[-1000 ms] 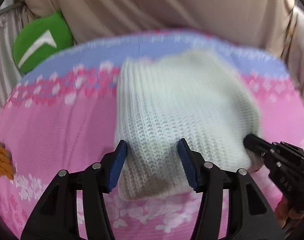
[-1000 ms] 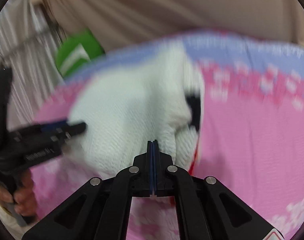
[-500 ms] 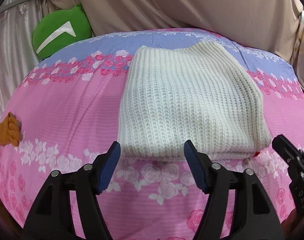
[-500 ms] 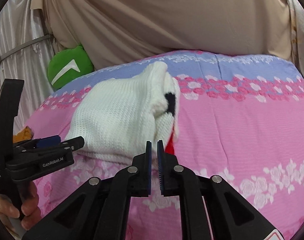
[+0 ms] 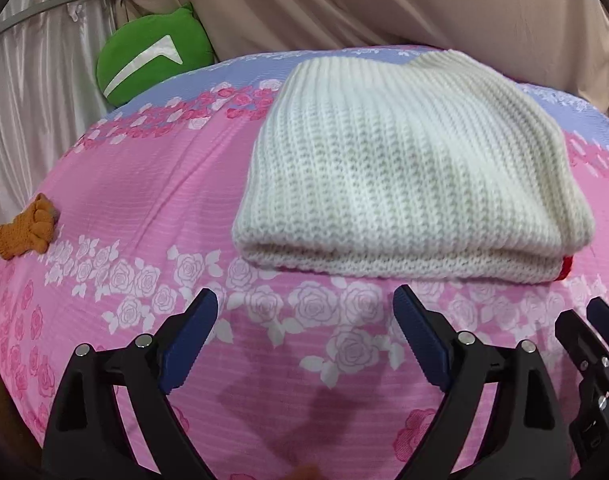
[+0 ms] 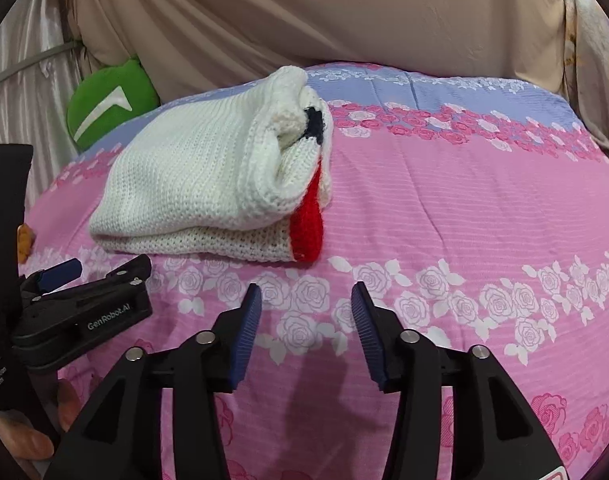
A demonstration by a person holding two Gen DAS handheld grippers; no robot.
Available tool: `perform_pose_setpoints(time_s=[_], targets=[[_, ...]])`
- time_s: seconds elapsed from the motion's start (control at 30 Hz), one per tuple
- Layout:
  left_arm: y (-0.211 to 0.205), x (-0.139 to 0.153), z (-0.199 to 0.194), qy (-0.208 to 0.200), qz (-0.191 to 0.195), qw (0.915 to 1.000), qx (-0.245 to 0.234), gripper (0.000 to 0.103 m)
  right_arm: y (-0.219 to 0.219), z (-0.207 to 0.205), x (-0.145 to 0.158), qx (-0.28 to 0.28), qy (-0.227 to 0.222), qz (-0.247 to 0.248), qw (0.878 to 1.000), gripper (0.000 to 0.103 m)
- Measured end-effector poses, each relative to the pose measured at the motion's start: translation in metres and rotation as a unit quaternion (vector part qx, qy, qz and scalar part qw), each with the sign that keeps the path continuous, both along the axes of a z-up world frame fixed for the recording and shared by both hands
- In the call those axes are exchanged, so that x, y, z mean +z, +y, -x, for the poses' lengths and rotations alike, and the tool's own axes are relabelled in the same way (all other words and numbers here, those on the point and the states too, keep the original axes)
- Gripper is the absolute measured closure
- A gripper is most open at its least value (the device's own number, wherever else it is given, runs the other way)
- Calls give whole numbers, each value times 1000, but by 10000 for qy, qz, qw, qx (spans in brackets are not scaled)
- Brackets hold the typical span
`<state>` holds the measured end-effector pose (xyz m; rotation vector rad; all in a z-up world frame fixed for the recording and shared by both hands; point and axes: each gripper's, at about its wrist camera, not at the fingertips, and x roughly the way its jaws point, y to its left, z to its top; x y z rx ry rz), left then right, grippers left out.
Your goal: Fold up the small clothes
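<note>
Lying folded on the bed (image 5: 152, 216), the sweater (image 5: 408, 184) sat just ahead of the left claw (image 5: 306, 320) and right claw (image 6: 306, 308), both released.

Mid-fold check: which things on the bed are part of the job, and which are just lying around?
In the job:
white knit sweater, folded on the bedspread
left gripper, open
right gripper, open

Lying about:
green cushion
orange knit glove

One folded white sweater (image 5: 408, 176), one green cushion (image 5: 152, 60), one orange glove (image 5: 24, 228), two hand-held grippers.
</note>
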<state>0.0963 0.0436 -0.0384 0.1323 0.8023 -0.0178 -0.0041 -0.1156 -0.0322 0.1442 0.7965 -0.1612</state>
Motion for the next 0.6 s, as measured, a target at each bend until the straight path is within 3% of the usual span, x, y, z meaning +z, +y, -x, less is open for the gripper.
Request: perform_pose_setpoints(time_s=[0.1, 0.6], targets=[[-1, 5, 5, -227, 35, 9997, 50, 14, 5, -2, -3, 10, 77, 106, 9999, 51], [1, 7, 9, -394, 105, 9992, 14, 13, 14, -8, -8, -7, 243, 283, 9993, 51]])
